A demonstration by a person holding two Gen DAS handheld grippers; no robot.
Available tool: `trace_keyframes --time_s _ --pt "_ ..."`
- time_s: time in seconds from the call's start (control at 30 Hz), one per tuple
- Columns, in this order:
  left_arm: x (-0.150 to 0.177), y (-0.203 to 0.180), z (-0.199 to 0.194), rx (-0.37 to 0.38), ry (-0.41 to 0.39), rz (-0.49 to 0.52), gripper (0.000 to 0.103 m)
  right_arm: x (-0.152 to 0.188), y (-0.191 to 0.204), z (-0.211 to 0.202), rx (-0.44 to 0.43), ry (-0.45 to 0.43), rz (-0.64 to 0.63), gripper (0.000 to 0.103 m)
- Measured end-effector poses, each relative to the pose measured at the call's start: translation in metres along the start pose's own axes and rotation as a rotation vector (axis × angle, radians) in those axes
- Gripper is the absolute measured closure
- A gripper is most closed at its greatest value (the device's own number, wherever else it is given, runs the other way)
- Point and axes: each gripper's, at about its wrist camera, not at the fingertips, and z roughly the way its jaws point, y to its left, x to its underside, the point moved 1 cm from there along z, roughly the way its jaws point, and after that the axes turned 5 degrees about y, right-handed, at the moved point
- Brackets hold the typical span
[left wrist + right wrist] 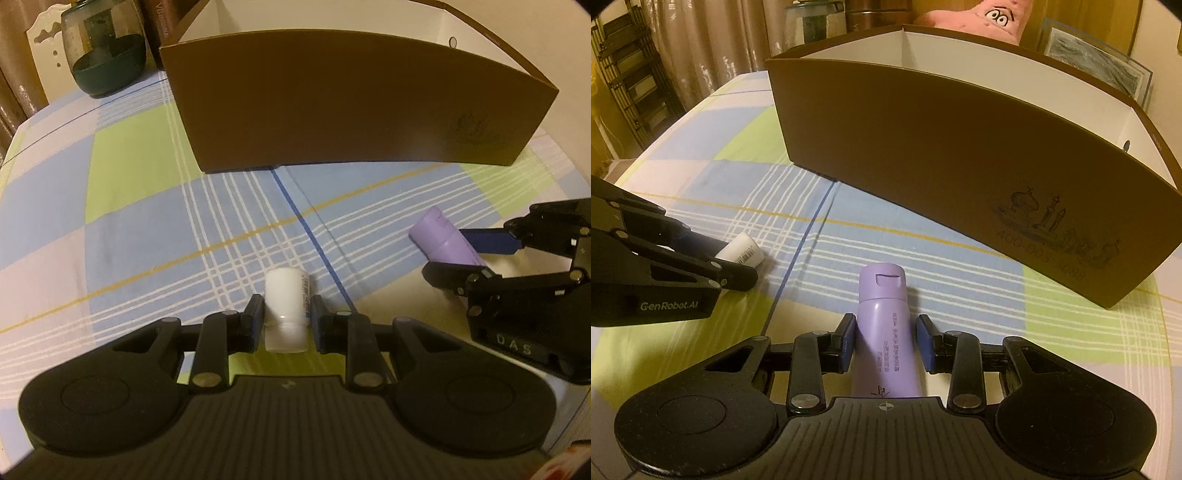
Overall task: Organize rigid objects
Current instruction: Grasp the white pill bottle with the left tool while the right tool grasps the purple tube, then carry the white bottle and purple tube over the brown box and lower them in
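Note:
A small white bottle (286, 306) lies on the checked tablecloth between the fingers of my left gripper (286, 314), which are closed against its sides. It also shows in the right wrist view (742, 253). A purple spray bottle (886, 332) lies between the fingers of my right gripper (886, 341); the left pad touches it and a small gap shows at the right pad. The purple bottle (443, 240) and right gripper (476, 254) also show in the left wrist view. A brown open-topped box (960, 166) with white inside stands behind both on the cloth (129, 221).
A dark glass jar (103, 51) stands at the far left corner beside the box (351, 110). A pink plush toy (982, 16) and a framed picture (1097, 62) sit behind the box. The two grippers are side by side, close together.

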Motion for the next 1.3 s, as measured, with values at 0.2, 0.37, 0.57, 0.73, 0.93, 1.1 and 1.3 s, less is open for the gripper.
trace_keyframes --time_s 0.2,0.37,0.57,0.73,0.93,1.1,1.3 --pt "0.001 0.0 0.001 0.005 -0.002 0.007 0.079 -0.001 0.0 0.0 -0.004 0.006 -0.004 0.07" --pt "0.0 0.0 0.001 0.006 -0.001 0.009 0.079 -0.001 0.001 0.0 -0.004 0.01 0.001 0.07" --pt "0.001 0.001 0.001 0.007 0.001 0.006 0.079 -0.001 0.0 0.001 -0.01 0.012 0.009 0.07" --pt "0.001 0.001 0.001 0.009 0.002 0.006 0.079 -0.001 -0.001 0.0 -0.02 0.018 0.022 0.07" --pt "0.002 -0.001 -0.002 0.012 0.002 0.018 0.079 0.0 -0.007 -0.004 -0.072 0.043 0.091 0.071" --pt "0.002 -0.003 -0.011 0.021 -0.015 0.021 0.079 -0.001 -0.008 -0.013 -0.089 0.036 0.121 0.071" --pt "-0.003 -0.005 -0.025 0.023 -0.043 0.022 0.079 -0.006 -0.012 -0.03 -0.091 0.009 0.148 0.071"
